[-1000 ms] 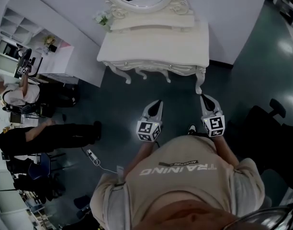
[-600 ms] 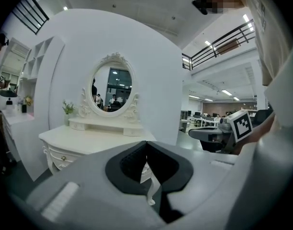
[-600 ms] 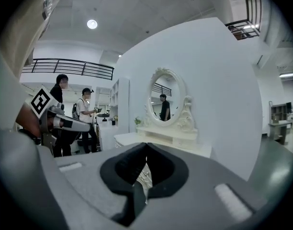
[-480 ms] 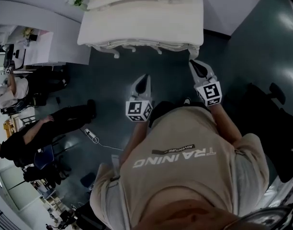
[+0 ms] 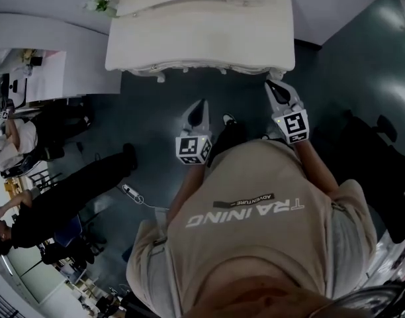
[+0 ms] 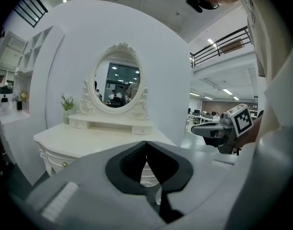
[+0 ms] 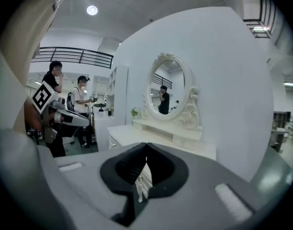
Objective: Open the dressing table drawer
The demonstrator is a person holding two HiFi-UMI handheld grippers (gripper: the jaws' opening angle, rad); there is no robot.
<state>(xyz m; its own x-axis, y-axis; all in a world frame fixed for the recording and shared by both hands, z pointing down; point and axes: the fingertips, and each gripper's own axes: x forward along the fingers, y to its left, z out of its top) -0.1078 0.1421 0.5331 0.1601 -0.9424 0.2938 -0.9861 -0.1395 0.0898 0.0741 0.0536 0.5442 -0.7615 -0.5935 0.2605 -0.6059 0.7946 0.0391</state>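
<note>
1. Where things are: the white dressing table (image 5: 196, 32) fills the top middle of the head view. Its drawer front (image 5: 189, 65) runs along the near edge and is closed, as far as I can tell. In the left gripper view there's a small knob (image 6: 64, 164) on that front, lower left of the frame.
2. Fingers: the left gripper (image 5: 202, 105) has its fingers pressed together with nothing between them. The right gripper (image 5: 273, 85) is the same, shut tight and empty. Neither touches the table. The right one sits just below the front right corner, and the left one hangs further back, mid frame.
3. How I'd do this step: it looks like the approach.
   - Spread one gripper's fingers before getting there.
   - Line them up level with the knob and come in straight, not at an angle.
   - Pinch the knob itself, not the carved trim.
   - Pull straight back so the drawer doesn't bind.
   - Keep the other gripper out of the drawer's path.
4. Versus a second ago: the table looks wider in the head view, and the oval mirror (image 6: 117, 78) has slipped off that view's top edge. Both grippers sit closer to the front edge. The fingers look just as closed as before.
</note>
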